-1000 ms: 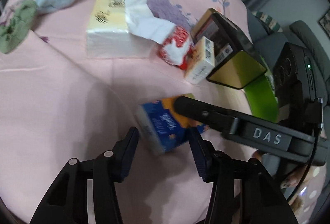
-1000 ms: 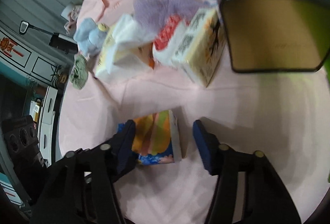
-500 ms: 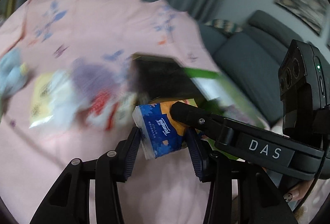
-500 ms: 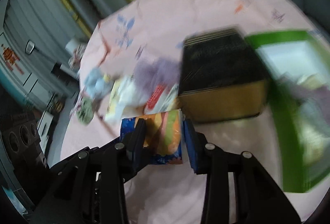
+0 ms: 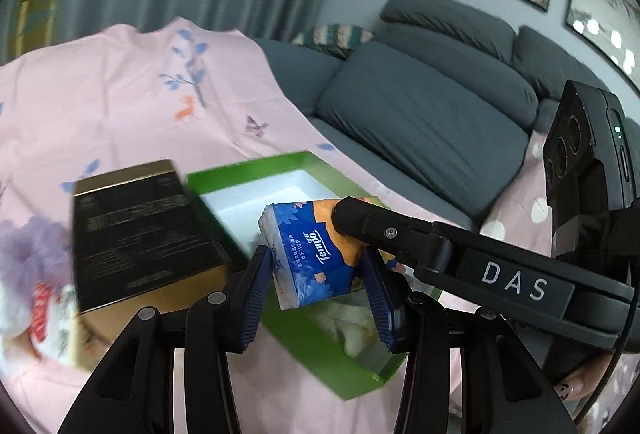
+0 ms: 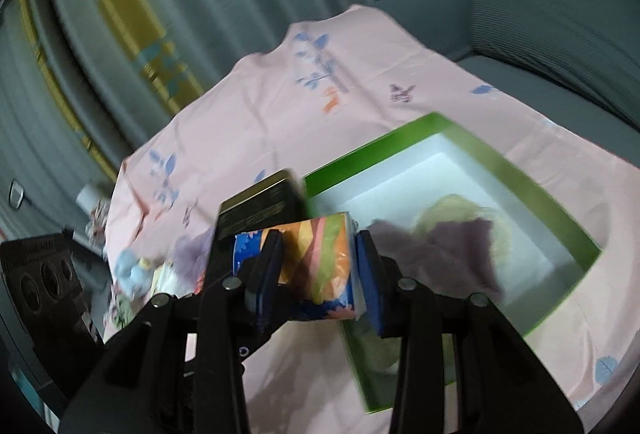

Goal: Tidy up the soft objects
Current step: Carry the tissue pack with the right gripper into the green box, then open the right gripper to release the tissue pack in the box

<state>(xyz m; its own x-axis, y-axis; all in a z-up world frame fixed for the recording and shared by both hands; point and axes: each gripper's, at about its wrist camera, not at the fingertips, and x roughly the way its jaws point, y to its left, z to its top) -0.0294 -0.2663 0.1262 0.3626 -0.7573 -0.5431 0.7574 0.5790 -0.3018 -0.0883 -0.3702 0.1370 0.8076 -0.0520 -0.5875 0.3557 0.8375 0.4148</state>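
A blue and orange tissue pack point(image 5: 316, 254) hangs in the air over the near left rim of the open green box point(image 5: 248, 170). My left gripper point(image 5: 316, 274) is shut on its sides. A finger of my right gripper point(image 5: 384, 230) lies across the pack's top right end. In the right wrist view the same pack point(image 6: 316, 262) sits squeezed between the pads of my right gripper point(image 6: 318, 274), also shut on it. The green box point(image 6: 520, 174) has a white inside and holds a purple plush point(image 6: 452, 246) and a pale yellow plush point(image 6: 460, 210).
A black and gold box point(image 5: 140, 226) stands just left of the green box on the pink cloth point(image 5: 120, 106). Further left lie a purple plush point(image 5: 28, 246) and a red and white pack point(image 5: 40, 298). A grey sofa point(image 5: 420, 106) runs behind.
Both grippers closed on the tissue pack, lifted it off the pink cloth and carried it right, past the black and gold box, to the green box.
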